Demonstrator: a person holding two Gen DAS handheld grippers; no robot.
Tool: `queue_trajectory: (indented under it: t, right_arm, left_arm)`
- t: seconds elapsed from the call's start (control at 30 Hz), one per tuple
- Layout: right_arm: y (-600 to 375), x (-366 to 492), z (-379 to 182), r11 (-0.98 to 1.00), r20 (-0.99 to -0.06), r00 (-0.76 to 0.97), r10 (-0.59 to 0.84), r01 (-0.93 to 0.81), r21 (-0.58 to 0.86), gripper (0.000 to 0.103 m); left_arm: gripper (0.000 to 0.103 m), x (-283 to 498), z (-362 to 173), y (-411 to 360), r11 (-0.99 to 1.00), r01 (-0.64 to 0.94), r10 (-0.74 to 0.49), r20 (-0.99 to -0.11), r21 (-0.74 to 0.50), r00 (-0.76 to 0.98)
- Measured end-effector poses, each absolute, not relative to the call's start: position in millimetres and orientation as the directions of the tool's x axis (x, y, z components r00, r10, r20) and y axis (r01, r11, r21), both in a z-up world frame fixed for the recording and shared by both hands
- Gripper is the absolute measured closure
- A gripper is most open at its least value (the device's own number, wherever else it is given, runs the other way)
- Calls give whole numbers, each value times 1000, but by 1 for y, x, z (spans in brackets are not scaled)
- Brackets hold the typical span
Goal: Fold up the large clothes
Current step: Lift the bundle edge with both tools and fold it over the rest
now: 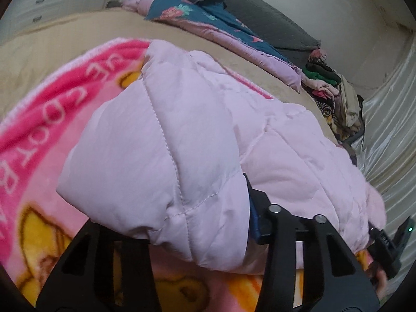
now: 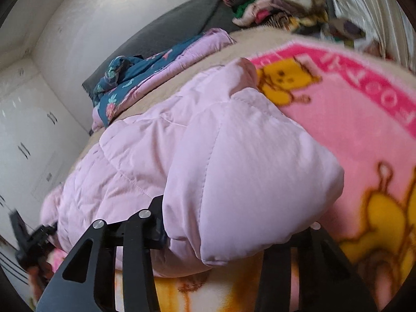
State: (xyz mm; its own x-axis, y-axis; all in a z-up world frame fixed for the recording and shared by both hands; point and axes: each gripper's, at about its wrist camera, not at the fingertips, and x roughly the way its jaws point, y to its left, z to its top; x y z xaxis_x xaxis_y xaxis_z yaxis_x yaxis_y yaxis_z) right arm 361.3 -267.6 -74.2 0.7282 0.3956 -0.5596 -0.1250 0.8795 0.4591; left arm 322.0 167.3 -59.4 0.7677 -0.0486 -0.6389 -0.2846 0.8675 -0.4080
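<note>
A pale pink quilted puffer jacket (image 1: 208, 135) lies on a pink cartoon blanket (image 1: 39, 143) on the bed; it also shows in the right wrist view (image 2: 182, 161). My left gripper (image 1: 182, 223) is shut on a padded fold of the jacket, which bulges between and over its black fingers (image 1: 253, 208). My right gripper (image 2: 234, 231) is shut on another padded fold of the same jacket, which covers its fingertips. The right gripper shows at the left view's right edge (image 1: 390, 244), and the left gripper at the right view's left edge (image 2: 28, 239).
The blanket (image 2: 364, 143) lies on a beige bedspread (image 1: 65, 44). A blue floral and lilac quilt (image 1: 208, 18), a grey pillow (image 1: 267, 20) and a heap of mixed clothes (image 1: 335, 96) lie at the far side. White cupboards (image 2: 26, 135) and a pale curtain (image 1: 390, 119) flank the bed.
</note>
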Motion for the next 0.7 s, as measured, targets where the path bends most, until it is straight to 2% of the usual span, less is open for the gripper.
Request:
queue_trajectory:
  t: [0.23, 0.43, 0.7]
  right_arm:
    - [-259, 353, -52, 914, -545, 752, 372, -195, 355, 69]
    - [-253, 326, -19, 919, -497, 777, 386, -279, 278, 71]
    - [-258, 292, -6, 915, -492, 772, 404, -325, 242, 71]
  left_arm:
    - [72, 315, -37, 161, 892, -264, -25, -623, -367, 782]
    - [72, 294, -11, 155, 909, -230, -24, -595, -347, 803]
    - [72, 267, 1, 146, 923, -222, -12, -598, -315, 802]
